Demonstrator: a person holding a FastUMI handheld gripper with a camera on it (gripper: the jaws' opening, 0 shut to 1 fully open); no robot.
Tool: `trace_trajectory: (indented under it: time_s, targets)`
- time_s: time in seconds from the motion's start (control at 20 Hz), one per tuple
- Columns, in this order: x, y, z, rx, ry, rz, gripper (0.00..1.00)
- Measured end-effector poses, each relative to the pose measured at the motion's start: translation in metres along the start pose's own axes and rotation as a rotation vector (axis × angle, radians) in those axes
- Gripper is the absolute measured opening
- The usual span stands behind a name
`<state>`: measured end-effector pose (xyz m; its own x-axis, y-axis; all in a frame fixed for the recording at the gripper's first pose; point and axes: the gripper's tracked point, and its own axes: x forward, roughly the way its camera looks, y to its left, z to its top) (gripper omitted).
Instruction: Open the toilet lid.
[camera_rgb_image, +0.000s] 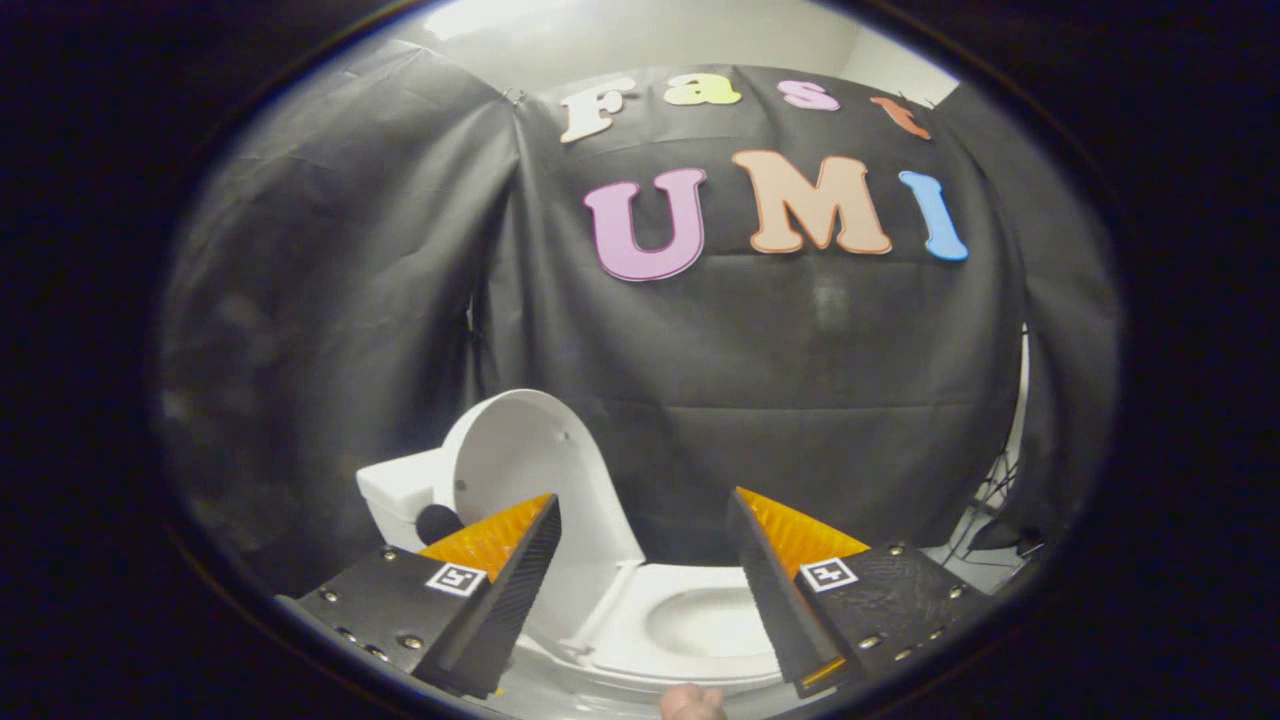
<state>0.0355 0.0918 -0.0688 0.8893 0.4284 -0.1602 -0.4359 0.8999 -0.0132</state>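
A white toilet stands below and ahead of my gripper (640, 590). Its lid (530, 470) is raised and leans back against the white tank (400, 490), showing above and beyond the left finger (510, 590). The seat (640, 650) lies flat around the bowl (705, 625), seen in the gap between the two fingers. The right finger (775, 600) hangs over the right side of the seat. My gripper is open, well above the toilet, with nothing between its fingers.
Black cloth walls close the booth behind and to the left of the toilet. Cables (985, 520) hang at the right wall's lower edge. A small dark round object (437, 522) sits by the tank. Part of a hand (692, 702) shows just under the seat's front.
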Motion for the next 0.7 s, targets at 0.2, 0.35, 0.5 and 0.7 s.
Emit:
trace_trajectory:
  time_s: [0.2, 0.35, 0.5, 0.7]
  targets:
    - [-0.010, -0.020, -0.004, -0.029, 0.007, -0.016, 0.98]
    - [-0.012, -0.032, -0.010, -0.020, 0.016, -0.032, 0.98]
    - [-0.015, -0.038, -0.015, -0.024, 0.033, -0.031, 0.98]
    - [-0.017, -0.044, -0.019, -0.029, 0.043, -0.025, 0.98]
